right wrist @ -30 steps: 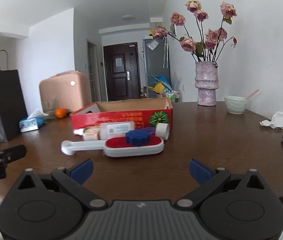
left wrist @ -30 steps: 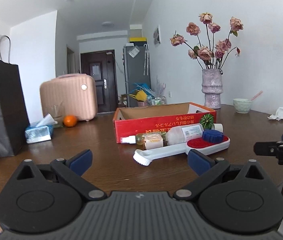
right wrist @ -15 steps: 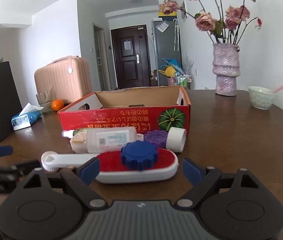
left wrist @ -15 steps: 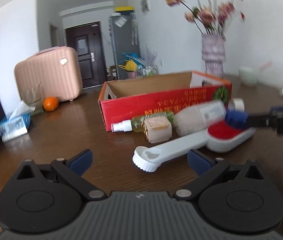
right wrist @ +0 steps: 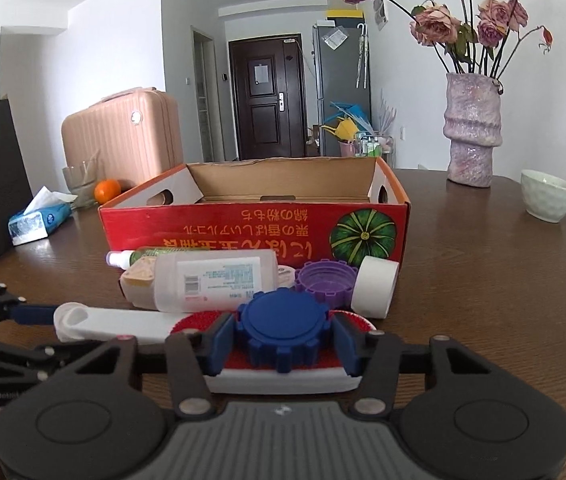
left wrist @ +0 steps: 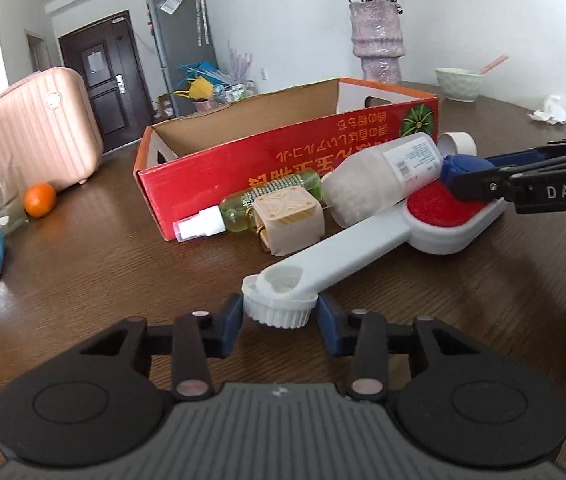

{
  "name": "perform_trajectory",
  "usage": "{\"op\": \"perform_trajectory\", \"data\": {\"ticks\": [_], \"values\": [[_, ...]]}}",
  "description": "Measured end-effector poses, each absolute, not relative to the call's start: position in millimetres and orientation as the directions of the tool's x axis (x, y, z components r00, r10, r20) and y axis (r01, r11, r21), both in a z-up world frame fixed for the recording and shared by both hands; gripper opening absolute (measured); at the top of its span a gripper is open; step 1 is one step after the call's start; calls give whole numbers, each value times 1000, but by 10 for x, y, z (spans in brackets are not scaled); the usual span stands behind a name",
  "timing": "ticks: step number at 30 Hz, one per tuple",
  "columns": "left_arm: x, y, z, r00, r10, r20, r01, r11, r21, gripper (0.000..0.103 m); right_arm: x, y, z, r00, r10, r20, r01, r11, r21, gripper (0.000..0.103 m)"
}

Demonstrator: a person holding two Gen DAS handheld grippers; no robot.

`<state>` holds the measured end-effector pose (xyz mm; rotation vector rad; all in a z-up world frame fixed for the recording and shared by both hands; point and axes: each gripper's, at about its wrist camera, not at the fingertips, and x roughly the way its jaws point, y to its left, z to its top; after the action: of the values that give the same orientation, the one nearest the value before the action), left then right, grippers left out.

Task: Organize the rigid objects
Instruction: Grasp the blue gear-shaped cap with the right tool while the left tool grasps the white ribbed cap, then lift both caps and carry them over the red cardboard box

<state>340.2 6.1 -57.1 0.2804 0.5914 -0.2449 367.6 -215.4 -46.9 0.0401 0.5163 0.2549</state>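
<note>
"DAS" on right hand-held gripper (left wrist: 469, 182); "GenRobot", seemingly, on left hand-held gripper (right wrist: 35, 314).

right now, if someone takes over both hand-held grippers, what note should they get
Left hand-held gripper: jaws closing around the ribbed round end of the white lint brush, pads at its sides.
Right hand-held gripper: jaws closing around the blue gear-shaped cap, which sits on the brush's red pad.
Spray bottle, white bottle, purple cap and tape roll lie on the table in front of the red box.
Done: nothing visible in the box.
Left: lift everything into the box.
</note>
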Motion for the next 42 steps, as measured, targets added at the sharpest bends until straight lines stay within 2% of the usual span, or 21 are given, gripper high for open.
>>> {"op": "perform_trajectory", "data": {"ticks": [7,17,27,34,42], "values": [[3264,183,-543,800,-98,-592,229,962,150,41,3591,-2165,-466,839,255,-480,-235,967,103,51],[2620,365,-463,820,-54,-569,121,989,81,41,3013,-2197,-453,840,269,-471,-248,963,107,51],[2007,296,-223,883,-89,-462,95,995,-10,41,2299,-2140,-352,850,289,-441,-283,956,82,51],[1638,173,-90,923,-118,-365,117,993,-24,41,1932,-2135,-372,851,303,-429,-294,952,88,51],[1662,207,-22,934,-107,-341,93,994,-58,41,1915,-2136,-324,859,310,-408,-301,950,88,52]]}}
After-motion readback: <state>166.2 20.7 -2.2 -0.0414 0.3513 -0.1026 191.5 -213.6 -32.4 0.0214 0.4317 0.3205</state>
